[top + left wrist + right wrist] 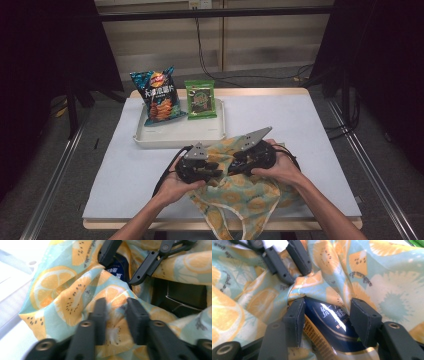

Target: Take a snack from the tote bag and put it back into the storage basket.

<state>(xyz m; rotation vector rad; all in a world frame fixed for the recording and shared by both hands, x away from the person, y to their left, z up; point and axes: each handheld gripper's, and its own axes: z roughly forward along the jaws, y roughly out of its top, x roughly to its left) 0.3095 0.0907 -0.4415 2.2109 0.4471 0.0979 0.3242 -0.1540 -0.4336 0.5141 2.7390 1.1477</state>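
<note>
A cloth bag [246, 198] printed with orange slices lies at the table's front edge. My left gripper [218, 170] points right and is shut on a raised fold of the bag's cloth [62, 297]; the fold stands between its pads [116, 312]. My right gripper [234, 167] faces it from the right. Its jaws [328, 315] grip a glossy dark blue packet [333, 323] at the bag's mouth, with cloth [387, 290] bunched around it. In the left gripper view the packet [116, 271] shows between the right gripper's jaws. The right gripper view shows the left gripper [295, 272] pinching cloth.
A white tray [175, 136] sits behind the bag, holding a blue crisps bag [160, 97] and a green snack packet [201, 100], both leaning upright. The white table mat [310, 135] has open room to the right and left. Metal rails run along both sides.
</note>
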